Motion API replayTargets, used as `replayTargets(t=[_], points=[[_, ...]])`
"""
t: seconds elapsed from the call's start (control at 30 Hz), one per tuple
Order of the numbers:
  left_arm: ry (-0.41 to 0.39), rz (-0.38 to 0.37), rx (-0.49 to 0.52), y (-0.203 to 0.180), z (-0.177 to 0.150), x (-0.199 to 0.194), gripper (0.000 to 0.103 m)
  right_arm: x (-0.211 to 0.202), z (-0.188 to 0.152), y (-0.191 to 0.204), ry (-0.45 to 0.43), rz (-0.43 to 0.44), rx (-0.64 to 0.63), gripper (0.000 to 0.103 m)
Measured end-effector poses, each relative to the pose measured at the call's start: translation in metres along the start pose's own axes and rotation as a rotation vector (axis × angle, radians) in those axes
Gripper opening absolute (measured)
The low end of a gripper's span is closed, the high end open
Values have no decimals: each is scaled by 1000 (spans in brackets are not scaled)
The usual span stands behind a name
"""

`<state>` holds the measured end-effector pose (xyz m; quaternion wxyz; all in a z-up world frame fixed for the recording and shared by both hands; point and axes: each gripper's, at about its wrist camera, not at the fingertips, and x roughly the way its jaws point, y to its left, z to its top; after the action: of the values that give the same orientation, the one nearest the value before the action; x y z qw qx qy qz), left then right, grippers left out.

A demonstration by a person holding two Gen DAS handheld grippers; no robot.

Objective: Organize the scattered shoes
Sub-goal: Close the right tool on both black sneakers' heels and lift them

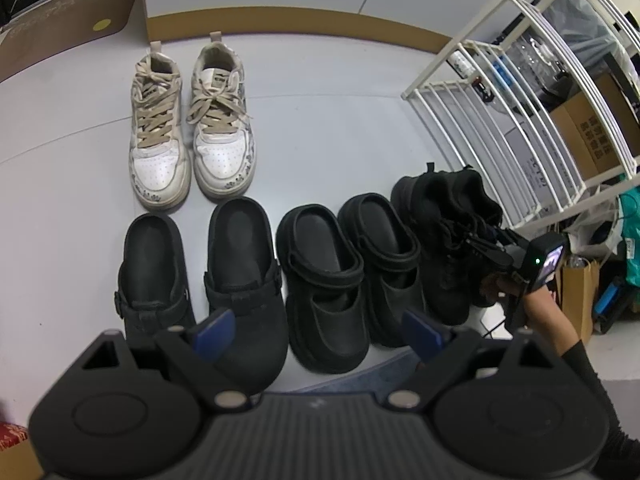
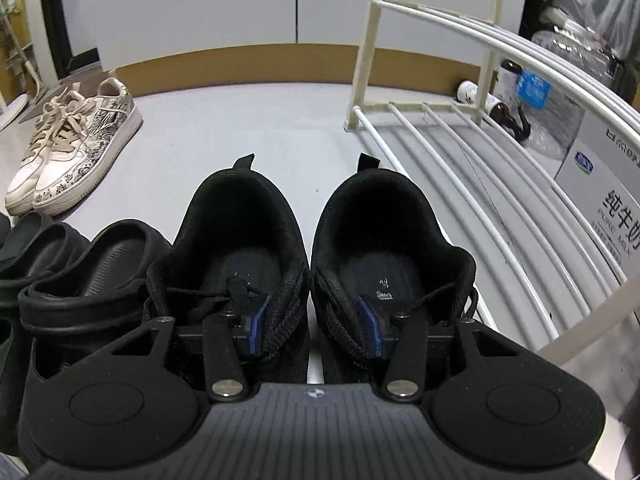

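The white wire rack is the largest thing, standing at two o'clock in the left wrist view, with a carton and small bottles behind it. On the floor the shoes lie in good order: the white sneakers side by side at eleven o'clock, and nearer a row of two black clogs, two black strap shoes and the black laced sneakers at three o'clock, just beside the rack. The right tongs reach into both laced sneakers, one finger in each opening, pinching their inner walls together; they seem to grip the pair. The left tongs hover wide open over the clogs and hold nothing. I judge the grip risky: only soft collar cloth and laces are caught, so one sneaker can slip out, or the pair can swing and knock the neighbouring strap shoe or strike the rack bars. Whether this pair is arriving at the row or leaving for the rack, I cannot tell.
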<state>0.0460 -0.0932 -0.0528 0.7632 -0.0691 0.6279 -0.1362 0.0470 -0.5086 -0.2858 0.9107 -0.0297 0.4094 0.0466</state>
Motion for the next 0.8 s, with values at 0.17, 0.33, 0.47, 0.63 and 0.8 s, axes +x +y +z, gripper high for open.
replayTargets(t=[0.17, 0.33, 0.47, 0.63, 0.8], points=[[4, 4, -1, -1, 0, 2, 92, 10, 4, -10, 63, 17, 82, 53], [5, 3, -5, -1, 0, 2, 92, 13, 0, -10, 65, 9, 81, 52], [11, 8, -11, 1, 0, 4, 93, 17, -1, -12, 74, 21, 91, 55], [18, 15, -19, 3, 0, 6, 93, 14, -1, -9, 66, 11, 81, 52], [25, 21, -25, 4, -1, 9, 93, 8, 0, -8, 48, 11, 85, 25]])
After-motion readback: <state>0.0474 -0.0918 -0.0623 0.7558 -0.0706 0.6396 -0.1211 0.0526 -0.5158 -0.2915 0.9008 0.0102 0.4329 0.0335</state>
